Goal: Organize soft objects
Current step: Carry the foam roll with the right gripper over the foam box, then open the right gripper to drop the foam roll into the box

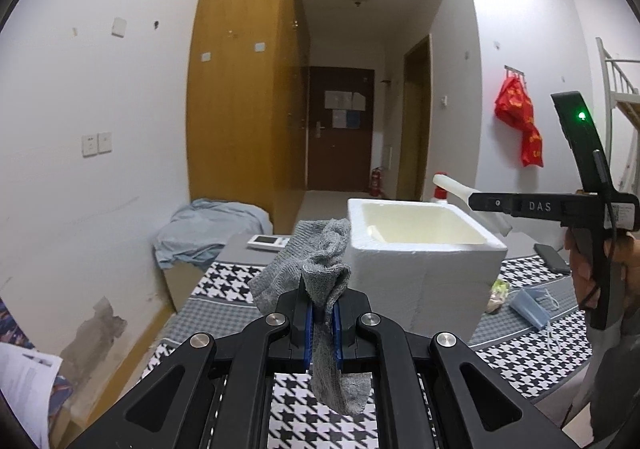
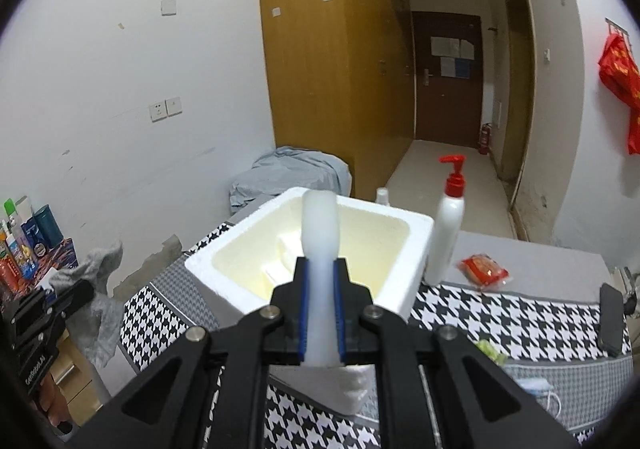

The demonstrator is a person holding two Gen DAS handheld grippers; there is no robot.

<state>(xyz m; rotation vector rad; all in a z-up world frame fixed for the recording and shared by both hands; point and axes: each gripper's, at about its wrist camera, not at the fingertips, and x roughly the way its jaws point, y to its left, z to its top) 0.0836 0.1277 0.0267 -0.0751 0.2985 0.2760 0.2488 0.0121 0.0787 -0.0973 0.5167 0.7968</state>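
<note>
Hanging out of the left tongs [image 1: 323,323] is a grey sock [image 1: 320,269], pinched tight between the blue pads, with its cuff bunched up above the jaws and the toe end dangling below, just left of the white foam box [image 1: 420,265] and not over it. The right tongs [image 2: 322,313] are clamped on a soft white strip [image 2: 320,233], some kind of foam or silicone piece, can't tell which, and it sticks up and forward over the open box [image 2: 224,265]. There's a pale slab or two lying inside the box. The box sits on a table with a black-and-white houndstooth cover [image 2: 500,317]. Around it: a white pump bottle with a red top [image 2: 450,225] just right of the box, a red snack packet [image 2: 484,271] a bit further out, a blue face mask [image 1: 530,309] near the box's right corner, and a dark phone [image 1: 552,257] toward the far edge. Past the table's far left corner there's a light blue cloth heaped over something low [image 1: 208,233], next to the wooden wardrobe [image 1: 240,89]. In the right wrist view the sock and left tongs show up at the far left, off the table edge.
</note>
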